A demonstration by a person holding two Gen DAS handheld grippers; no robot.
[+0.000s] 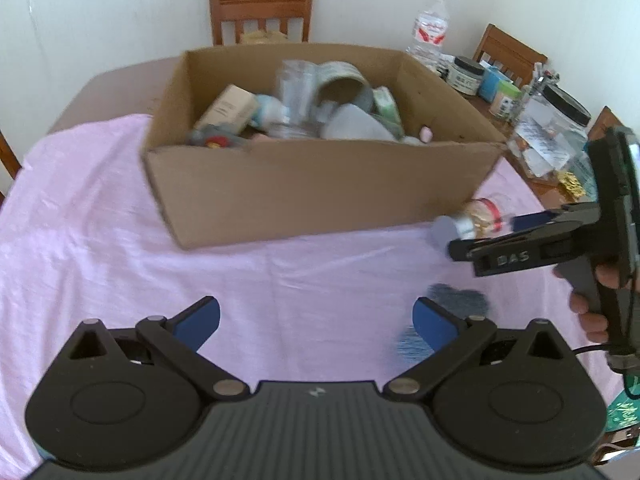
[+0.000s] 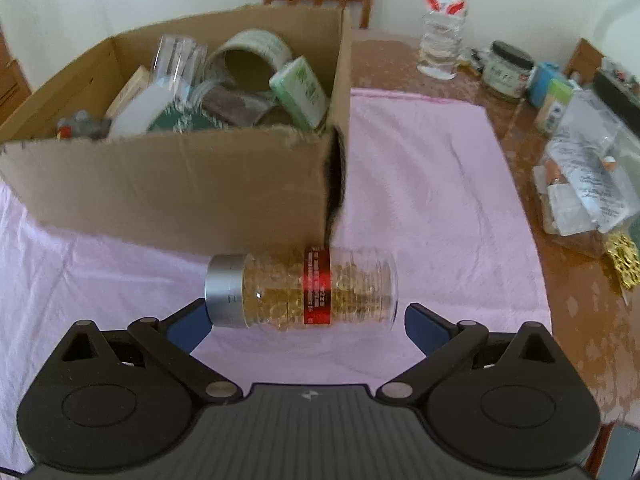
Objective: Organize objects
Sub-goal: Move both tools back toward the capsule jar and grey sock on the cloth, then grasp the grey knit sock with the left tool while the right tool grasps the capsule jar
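A clear bottle of yellow capsules point(image 2: 304, 290) with a silver cap and red label lies on its side on the pink cloth point(image 2: 420, 200), just in front of the cardboard box point(image 2: 172, 188). My right gripper point(image 2: 306, 322) is open, its fingers on either side of the bottle, not closed on it. The left wrist view shows the bottle point(image 1: 476, 218) at the tip of the right gripper point(image 1: 480, 240). My left gripper point(image 1: 316, 320) is open and empty above the cloth, in front of the box point(image 1: 312, 192), which holds several items.
A small dark blue cloth piece point(image 1: 456, 300) lies by the left gripper's right finger. A water bottle point(image 2: 442, 20), jars point(image 2: 506, 70) and plastic packets point(image 2: 588, 176) crowd the bare wooden table at the right. Wooden chairs point(image 1: 260, 12) stand behind the table.
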